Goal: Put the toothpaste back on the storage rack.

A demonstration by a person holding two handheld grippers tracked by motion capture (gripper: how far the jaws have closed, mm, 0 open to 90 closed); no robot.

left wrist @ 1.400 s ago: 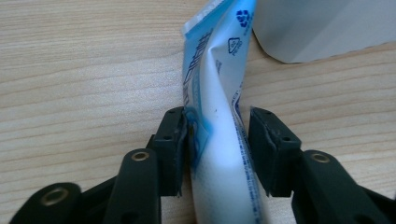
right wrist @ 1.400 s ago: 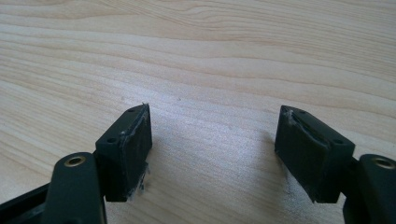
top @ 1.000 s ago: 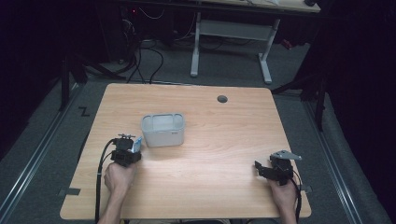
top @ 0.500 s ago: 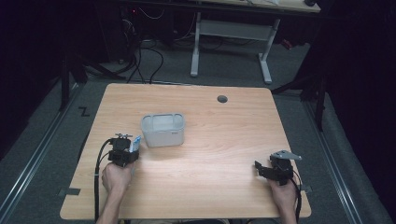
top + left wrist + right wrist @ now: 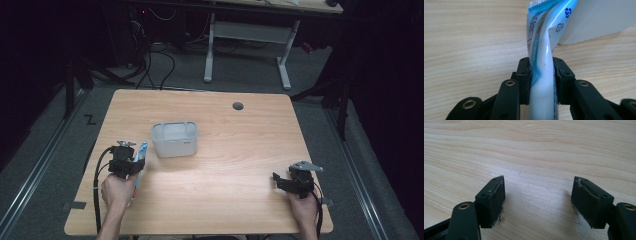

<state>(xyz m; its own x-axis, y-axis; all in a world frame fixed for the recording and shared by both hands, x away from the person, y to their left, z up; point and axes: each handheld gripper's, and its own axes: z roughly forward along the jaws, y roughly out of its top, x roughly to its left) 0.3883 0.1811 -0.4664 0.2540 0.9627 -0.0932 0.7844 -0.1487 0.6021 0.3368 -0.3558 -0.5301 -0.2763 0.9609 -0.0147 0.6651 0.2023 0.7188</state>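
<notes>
- While the left claw sat at the lower left of the high view, its 2 jaws were clamped on a blue-and-white tube, having just finished closing on it.
- From the left claw's own view, the tube rose from between the pads at bottom centre and bent toward the upper right of the frame, its flat crimped end uppermost.
- Just right of that claw in the high view stood a translucent white bin, near the middle of the wooden worktop; the tube's tip lay just beside it, and contact could not be told.
- At the lower right of the high view the right claw was held in a hand, well apart from the bin.
- Its jaws stood wide apart over bare worktop, holding nothing.
</notes>
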